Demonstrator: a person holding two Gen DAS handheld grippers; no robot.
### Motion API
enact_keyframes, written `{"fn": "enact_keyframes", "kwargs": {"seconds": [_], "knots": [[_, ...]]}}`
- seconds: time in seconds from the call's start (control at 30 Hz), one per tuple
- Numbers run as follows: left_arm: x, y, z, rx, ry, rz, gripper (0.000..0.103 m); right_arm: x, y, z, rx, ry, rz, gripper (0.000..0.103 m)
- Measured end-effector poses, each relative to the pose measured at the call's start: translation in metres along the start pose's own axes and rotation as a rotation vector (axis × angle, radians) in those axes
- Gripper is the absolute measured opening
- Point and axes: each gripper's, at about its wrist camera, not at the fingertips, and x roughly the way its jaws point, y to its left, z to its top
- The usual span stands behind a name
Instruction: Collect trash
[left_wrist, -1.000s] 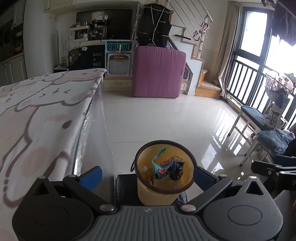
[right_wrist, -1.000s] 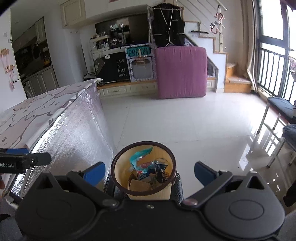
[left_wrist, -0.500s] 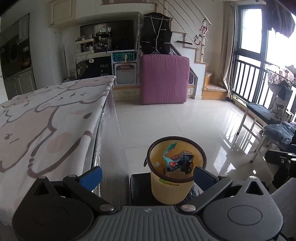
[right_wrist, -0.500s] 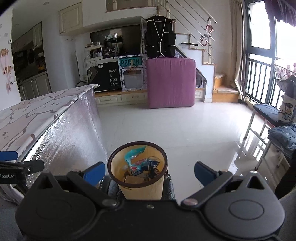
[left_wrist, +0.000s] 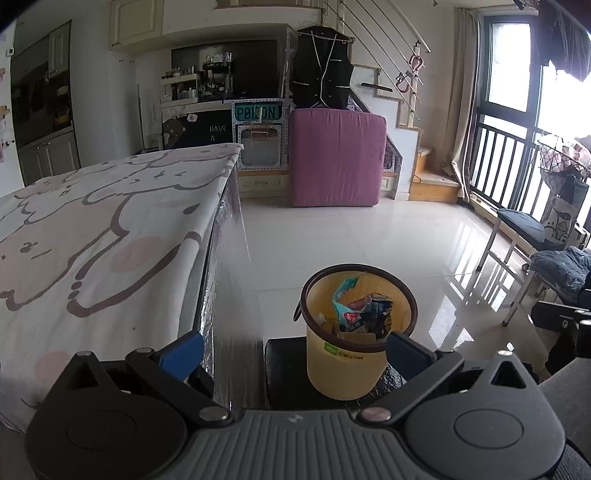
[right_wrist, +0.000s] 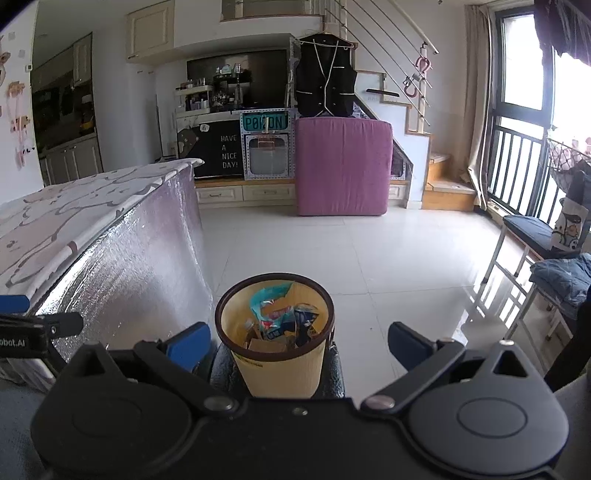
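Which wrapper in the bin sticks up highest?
The teal wrapper in the yellow bin; its torn tip rises toward the rim, while the dark blue wrapper sits lower.

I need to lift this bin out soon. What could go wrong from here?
The yellow bin stands on a dark stool beside the table's foil-covered side; a bump might tip it off. Wrappers stand up toward the rim, so tilting could spill them. Both the left gripper and the right gripper are open and empty.
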Motion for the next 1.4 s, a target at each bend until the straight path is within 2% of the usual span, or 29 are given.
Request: {"fn": "enact_keyframes", "kwargs": {"seconds": [0.23,1.4], "knots": [[0.002,0.000,0.000,0.002,0.000,-0.002,0.103,-0.003,0.003,-0.007,-0.001,-0.010,-0.022,0.103],[0.001,-0.003,-0.001,0.003,-0.008,-0.004,0.103,-0.007,0.003,-0.013,0.010,-0.019,-0.006,0.103]]}}
